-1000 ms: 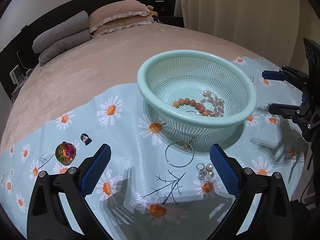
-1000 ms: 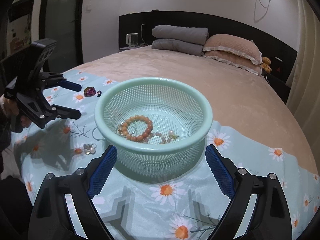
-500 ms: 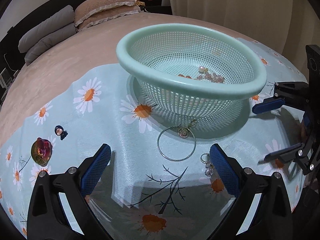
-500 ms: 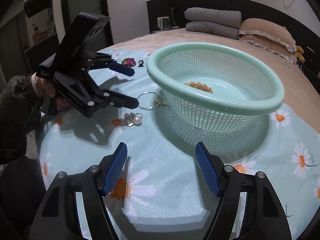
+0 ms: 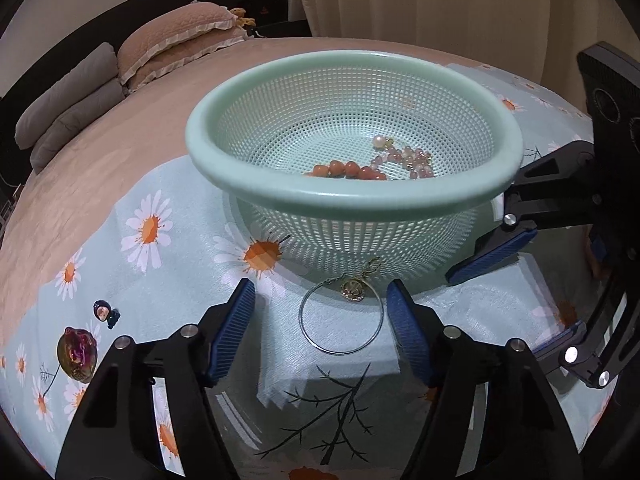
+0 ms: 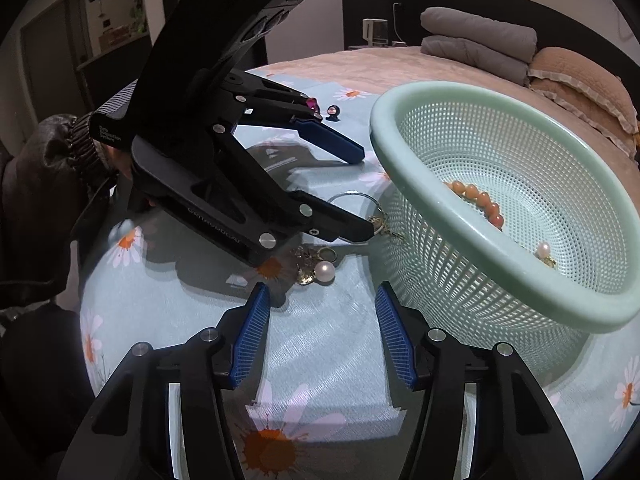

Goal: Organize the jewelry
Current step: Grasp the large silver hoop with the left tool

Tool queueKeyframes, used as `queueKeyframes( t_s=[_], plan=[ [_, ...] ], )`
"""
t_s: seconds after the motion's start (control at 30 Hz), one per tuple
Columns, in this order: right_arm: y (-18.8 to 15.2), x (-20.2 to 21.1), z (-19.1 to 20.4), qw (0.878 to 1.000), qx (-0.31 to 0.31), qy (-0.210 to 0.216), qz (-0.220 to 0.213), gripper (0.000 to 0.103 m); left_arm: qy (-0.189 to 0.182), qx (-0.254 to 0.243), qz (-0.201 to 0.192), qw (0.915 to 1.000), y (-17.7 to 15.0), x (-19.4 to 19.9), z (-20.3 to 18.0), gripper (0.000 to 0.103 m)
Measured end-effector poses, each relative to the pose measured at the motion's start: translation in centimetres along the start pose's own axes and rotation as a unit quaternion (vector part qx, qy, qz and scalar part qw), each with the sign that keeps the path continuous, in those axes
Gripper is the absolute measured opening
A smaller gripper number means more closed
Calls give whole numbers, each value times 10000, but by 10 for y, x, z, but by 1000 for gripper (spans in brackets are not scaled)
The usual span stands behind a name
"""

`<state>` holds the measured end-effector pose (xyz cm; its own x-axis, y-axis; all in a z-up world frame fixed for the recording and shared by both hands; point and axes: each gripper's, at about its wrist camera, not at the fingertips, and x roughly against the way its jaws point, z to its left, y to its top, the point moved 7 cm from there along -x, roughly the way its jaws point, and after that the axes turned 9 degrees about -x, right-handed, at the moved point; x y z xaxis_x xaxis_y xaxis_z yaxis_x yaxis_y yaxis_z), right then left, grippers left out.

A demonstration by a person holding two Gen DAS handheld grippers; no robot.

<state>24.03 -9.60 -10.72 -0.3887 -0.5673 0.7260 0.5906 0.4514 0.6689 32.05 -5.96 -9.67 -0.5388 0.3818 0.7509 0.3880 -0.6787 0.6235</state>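
A thin silver hoop [image 5: 340,320] with a gold charm lies on the daisy-print cloth, just in front of a mint green mesh basket [image 5: 352,200]. My left gripper [image 5: 322,312] hangs low over the hoop with a blue pad on each side; its jaws are closing and do not press on it. A pearl-and-gold earring cluster [image 6: 318,270] lies just beyond the tips of my right gripper [image 6: 322,320], whose jaws are closing with nothing between them. An orange bead bracelet [image 5: 348,170] and a pink bead strand [image 5: 412,160] lie inside the basket.
An iridescent brooch [image 5: 76,354] and a small black figure charm [image 5: 105,312] lie on the cloth at the left. The cloth covers a bed with pillows [image 5: 176,40] at the back. A person's dark sleeve [image 6: 48,184] is behind the left gripper [image 6: 356,192].
Both grippers came down toward the cloth and their jaws narrowed. The left one settled around the hoop; the right one swung left, toward the pearl cluster beside the basket.
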Motion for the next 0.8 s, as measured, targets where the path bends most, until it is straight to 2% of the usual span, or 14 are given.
queueKeyframes(
  t_s=[0.13,0.23,0.33,0.37,0.43,0.47,0.5,0.63,0.8],
  plan=[
    [5,-3,2,10000,53,65,28,49,-148,-360,6,9992,0,-3,-15,65],
    [5,-6,2,9999,61,88,96,47,-317,-272,148,9990,-3,-11,-14,63],
    [4,-5,0,9999,24,139,97,41,-328,-130,157,9993,-5,-11,-9,54],
    [5,-5,-2,9998,27,158,95,35,-301,-79,163,9994,-6,-11,-6,45],
    [5,-4,-4,9998,22,155,102,32,-343,30,169,9993,-6,-12,-4,45],
    [5,-5,-3,9997,29,229,125,21,-306,-6,178,9994,-6,-12,-5,45],
    [4,-5,-1,9996,54,257,137,17,-259,-52,197,9995,-6,-12,-5,45],
    [8,-8,-1,9996,111,231,130,13,-299,30,196,9994,-8,-9,-3,45],
    [12,-8,-1,9996,63,261,118,14,-260,146,160,9994,-18,4,0,45]
  ],
)
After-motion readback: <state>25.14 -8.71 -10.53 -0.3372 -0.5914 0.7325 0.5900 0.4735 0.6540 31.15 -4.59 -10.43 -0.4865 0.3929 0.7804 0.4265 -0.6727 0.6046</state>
